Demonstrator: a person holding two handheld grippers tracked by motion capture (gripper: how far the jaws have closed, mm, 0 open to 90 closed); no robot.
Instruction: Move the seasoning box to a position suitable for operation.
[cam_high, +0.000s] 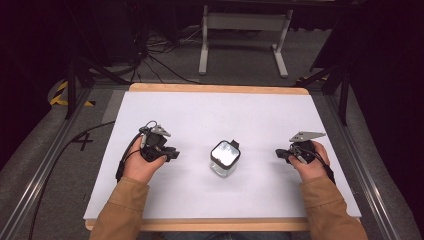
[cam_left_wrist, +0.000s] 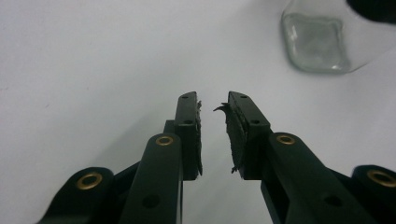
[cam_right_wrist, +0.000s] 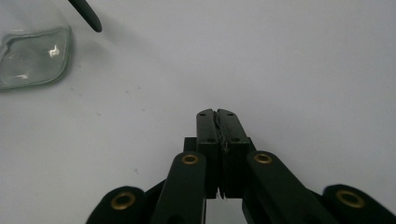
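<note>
left claw (cam_left_wrist: 214, 105): spread a little, a narrow gap between the two jaws, nothing in it; pad edges look ragged. Lower centre of the left claw view, over bare white surface.
right claw (cam_right_wrist: 217, 113): jaws pressed together, pinching nothing. Lower centre of the right claw view, over bare white surface.
left claw, high view (cam_high: 173, 154): left of centre, pointing right toward the jar, well apart from it.
right claw, high view (cam_high: 279, 153): right of centre, pointing left toward the jar, well apart from it.
hands: 2, left hand (cam_high: 141, 162) and right hand (cam_high: 311, 162), one on each claw, tan sleeves coming in from the bottom edge.
grey plates: 2, one on top of each claw.
jar (cam_high: 224, 158): 1, clear glass, squarish with rounded corners, dark rim, standing upright at centre of the frame, between the two claws, touching neither.
jar, left claw view (cam_left_wrist: 315, 42): upper right corner, base seen through the glass.
jar, right claw view (cam_right_wrist: 32, 56): upper left corner, partly cut by the frame edge; a dark slim tip shows just above it, cannot tell what it is.
desk (cam_high: 215, 112): 1, white top with a wooden edge at far and near sides.
floor: grey, cables at upper left, a white frame stand (cam_high: 244, 37) at top centre.
</note>
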